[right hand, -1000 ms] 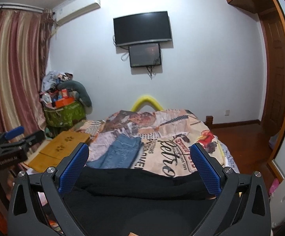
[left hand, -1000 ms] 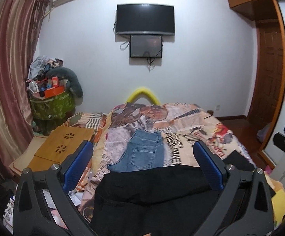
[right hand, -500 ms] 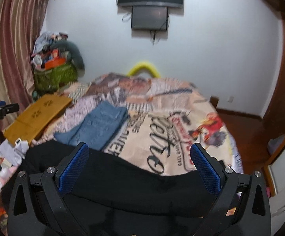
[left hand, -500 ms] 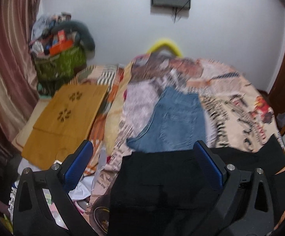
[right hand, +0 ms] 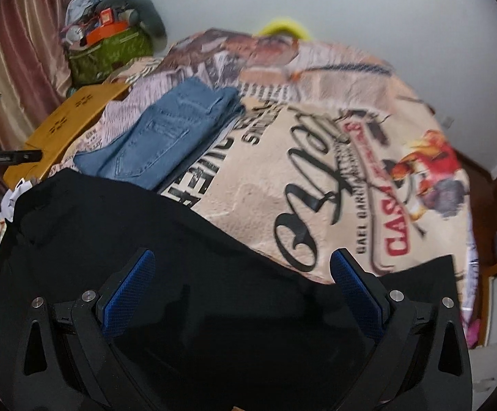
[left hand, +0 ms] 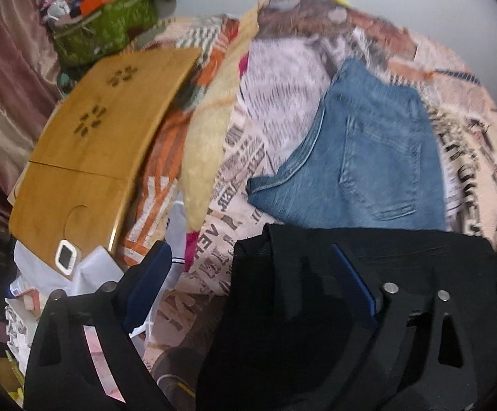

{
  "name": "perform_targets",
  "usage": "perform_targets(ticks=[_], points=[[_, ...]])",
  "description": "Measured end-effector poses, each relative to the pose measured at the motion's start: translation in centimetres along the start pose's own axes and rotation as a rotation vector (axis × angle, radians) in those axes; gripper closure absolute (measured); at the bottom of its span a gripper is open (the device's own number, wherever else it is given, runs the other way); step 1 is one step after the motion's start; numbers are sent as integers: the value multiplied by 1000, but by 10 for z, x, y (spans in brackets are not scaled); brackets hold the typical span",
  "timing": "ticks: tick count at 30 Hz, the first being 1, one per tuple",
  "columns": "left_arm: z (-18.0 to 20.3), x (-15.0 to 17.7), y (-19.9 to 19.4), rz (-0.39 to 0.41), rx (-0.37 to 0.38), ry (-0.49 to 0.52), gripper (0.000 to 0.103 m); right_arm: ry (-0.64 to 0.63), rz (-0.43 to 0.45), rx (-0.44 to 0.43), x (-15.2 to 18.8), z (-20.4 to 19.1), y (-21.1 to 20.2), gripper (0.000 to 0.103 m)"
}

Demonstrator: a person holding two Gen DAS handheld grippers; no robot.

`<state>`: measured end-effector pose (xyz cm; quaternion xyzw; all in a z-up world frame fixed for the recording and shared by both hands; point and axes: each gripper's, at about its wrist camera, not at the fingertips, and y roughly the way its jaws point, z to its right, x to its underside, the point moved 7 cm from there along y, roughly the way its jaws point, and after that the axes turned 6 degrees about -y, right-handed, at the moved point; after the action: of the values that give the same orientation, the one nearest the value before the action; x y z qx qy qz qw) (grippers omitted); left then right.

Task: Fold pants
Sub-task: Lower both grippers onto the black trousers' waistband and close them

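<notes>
While both grippers hang over the near edge of the bed (right hand: pixel 317 185), the black pants (right hand: pixel 145 239) lie spread across that edge, on the printed bedspread, with their far hem just short of a folded pair of blue jeans (right hand: pixel 166 137) that sits toward the bed's left side.

The left gripper (left hand: pixel 248 274) has its jaws spread wide. Its right finger is over the black cloth and its left finger is out past the pants' left edge, above the clutter beside the bed. It holds nothing. The right gripper (right hand: pixel 241 274) is likewise wide open, both blue pads over the dark fabric, with nothing pinched between them. Whether either tool actually touches the cloth is hard to tell, since black fabric against black gripper frames gives little contrast and the left wrist view is blurred.

Risks from here, as I judge them:
- Straddling the pants' left edge, the left gripper could close on air or catch only a thin lip, which would slip out on lifting.
- A deep pinch could take up the bedspread with the pants and drag it along.
- If the two grips land unevenly, the fold would come out skewed.
- A fold carried away from the near edge could land on the jeans or push them, since they lie just beyond the black hem.

A wooden lap desk (left hand: pixel 101 130) lies off the bed's left edge, well apart from the work.
</notes>
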<state>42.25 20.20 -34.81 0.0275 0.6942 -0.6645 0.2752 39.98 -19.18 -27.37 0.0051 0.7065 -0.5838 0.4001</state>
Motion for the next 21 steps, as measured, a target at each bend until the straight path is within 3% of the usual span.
perform_targets(ticks=[4, 7, 12, 14, 17, 19, 21], points=[[6, 6, 27, -90, 19, 28, 30, -65, -49, -27, -3, -3, 22, 3], [14, 8, 43, -154, 49, 24, 30, -120, -81, -53, -8, -9, 41, 8], [25, 10, 64, -219, 77, 25, 31, -125, -179, -98, -4, -18, 78, 29], [27, 9, 65, -213, 95, 37, 32, -114, -197, -114, -1, -21, 88, 27], [22, 7, 65, -205, 86, 31, 51, -105, -176, -102, 1, -21, 91, 25], [19, 8, 63, -206, 79, 31, 76, -111, -151, -95, 2, -21, 89, 27], [21, 13, 63, -231, 99, 29, 82, -114, -139, -92, 3, -21, 87, 37]])
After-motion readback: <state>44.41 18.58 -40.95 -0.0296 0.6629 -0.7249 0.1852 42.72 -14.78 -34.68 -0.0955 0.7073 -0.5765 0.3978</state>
